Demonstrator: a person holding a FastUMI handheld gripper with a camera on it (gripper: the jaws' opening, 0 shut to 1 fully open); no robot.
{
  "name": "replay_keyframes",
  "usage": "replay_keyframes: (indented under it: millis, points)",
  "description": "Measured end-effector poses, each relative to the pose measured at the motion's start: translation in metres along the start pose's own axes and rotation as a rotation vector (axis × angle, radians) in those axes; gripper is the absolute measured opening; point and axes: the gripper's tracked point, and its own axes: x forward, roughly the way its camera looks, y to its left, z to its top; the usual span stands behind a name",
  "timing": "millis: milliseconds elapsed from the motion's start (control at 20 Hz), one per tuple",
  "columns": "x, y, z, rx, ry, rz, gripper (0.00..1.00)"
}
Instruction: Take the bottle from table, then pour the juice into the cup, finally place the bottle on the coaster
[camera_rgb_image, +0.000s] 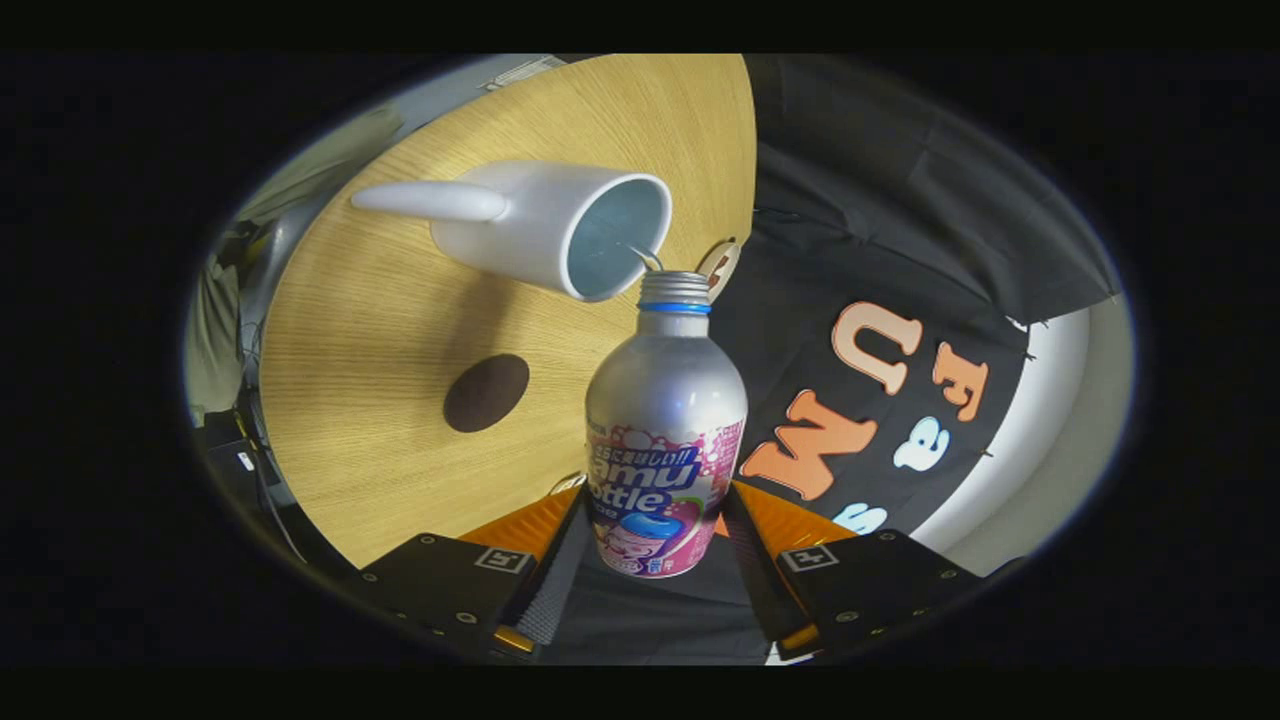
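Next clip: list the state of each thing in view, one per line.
bottle: uncapped, held between the fingers, tipped with its mouth at the cup's rim.
cup: on the table, mouth towards the bottle.
coaster: bare, on the table.
gripper: shut on the bottle.

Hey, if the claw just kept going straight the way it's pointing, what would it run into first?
The claw grips the bottle, so the bottle's mouth leads. It would likely meet the white cup first, at the near rim, though depth is hard to judge here.
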Motion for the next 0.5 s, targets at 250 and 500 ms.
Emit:
replay_keyframes:
  millis: [250,500]
  points:
    - [-0.0027,-0.0032,0.0018,-0.04,0.004,0.005,0.75]
    - [-0.0038,-0.0051,0.002,-0.053,0.005,0.002,0.75]
